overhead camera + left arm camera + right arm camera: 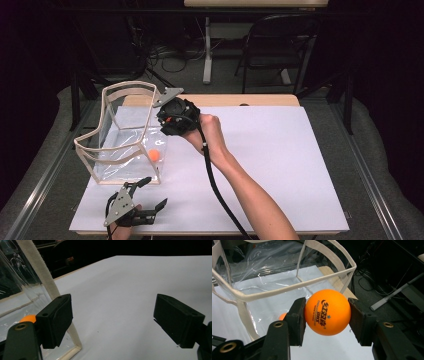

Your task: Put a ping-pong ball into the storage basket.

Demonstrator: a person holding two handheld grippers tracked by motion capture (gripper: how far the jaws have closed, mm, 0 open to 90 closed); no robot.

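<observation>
Right gripper view: we see the right gripper (327, 315) clamping an orange ball (327, 312) beside the clear bag (287, 291); the left gripper (112, 320) has its jaws wide, nothing between.

I see an orange ping-pong ball (327, 312) with dark print clamped in my right hand-held gripper (327, 315) beside the clear bag (125, 132) near the table's (280, 165) left edge.

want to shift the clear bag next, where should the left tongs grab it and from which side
Take the clear bag by its cream fabric rim, near the front corner by the left tongs. Come from the front right side: that trimmed edge stands upright, stiffer than the slack plastic walls. The right tongs hold an orange ball.
</observation>
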